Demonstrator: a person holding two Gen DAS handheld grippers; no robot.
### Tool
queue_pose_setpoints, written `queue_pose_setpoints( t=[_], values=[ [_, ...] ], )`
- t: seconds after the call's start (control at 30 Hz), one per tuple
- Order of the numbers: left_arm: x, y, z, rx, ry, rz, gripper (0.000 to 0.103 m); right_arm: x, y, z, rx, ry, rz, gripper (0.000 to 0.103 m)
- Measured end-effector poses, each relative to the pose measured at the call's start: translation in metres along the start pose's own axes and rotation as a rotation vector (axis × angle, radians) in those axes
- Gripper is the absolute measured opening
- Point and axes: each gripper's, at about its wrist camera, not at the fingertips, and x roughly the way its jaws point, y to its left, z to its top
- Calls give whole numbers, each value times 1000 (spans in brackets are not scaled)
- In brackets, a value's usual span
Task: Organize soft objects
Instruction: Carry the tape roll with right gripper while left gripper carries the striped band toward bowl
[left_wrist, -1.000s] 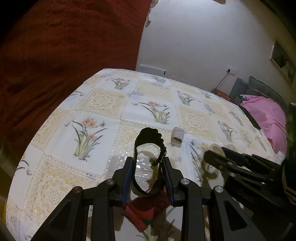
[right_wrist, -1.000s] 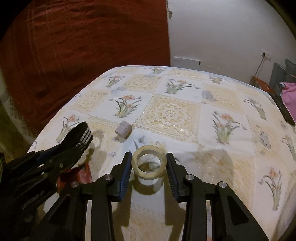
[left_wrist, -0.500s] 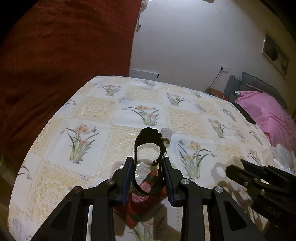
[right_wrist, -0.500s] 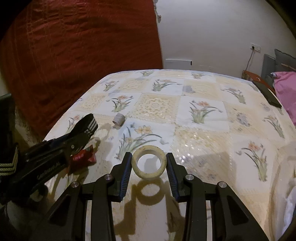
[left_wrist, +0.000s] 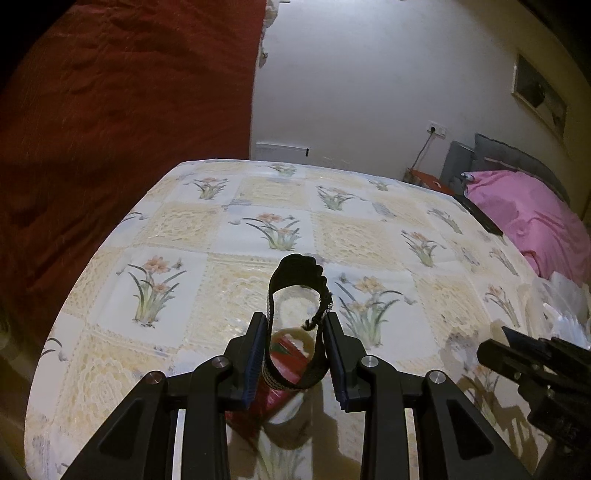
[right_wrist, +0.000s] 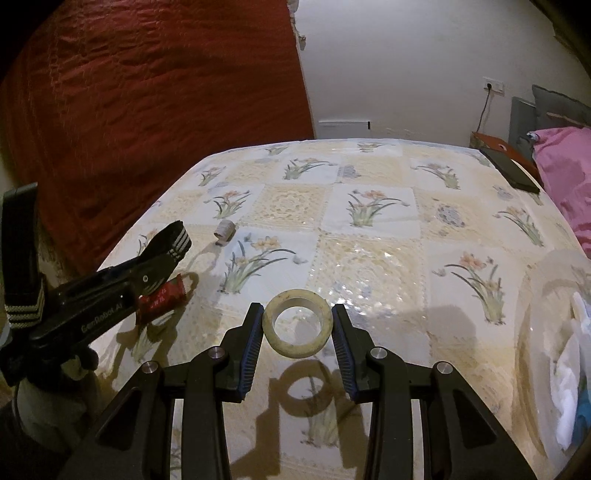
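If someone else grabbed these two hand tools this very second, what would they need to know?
Left gripper: jaws shut on a black elastic band, held above the table.
Right gripper: jaws shut on a pale tape ring, also lifted.
On the floral tablecloth: a red packet and a small roll.
A clear container with white items sits at right.
Nothing visibly sorted yet; both held items need placing.

"genrobot.ai" on left gripper (right_wrist: 176, 240)

A glossy, clear plastic film is gleaming over the floral tablecloth (right_wrist: 369, 229), a woven black elastic band (left_wrist: 295, 295) is looking matt, and the far red curtain (right_wrist: 147, 110) is showing rough, crinkled cloth.
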Motion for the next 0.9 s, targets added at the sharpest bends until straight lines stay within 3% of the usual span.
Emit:
queue_pose_setpoints(
  t=[0.9],
  values=[
    [-18, -59, -23, 44, 38, -53, 33, -48, -52, -24, 112, -56, -15, 38]
  ],
)
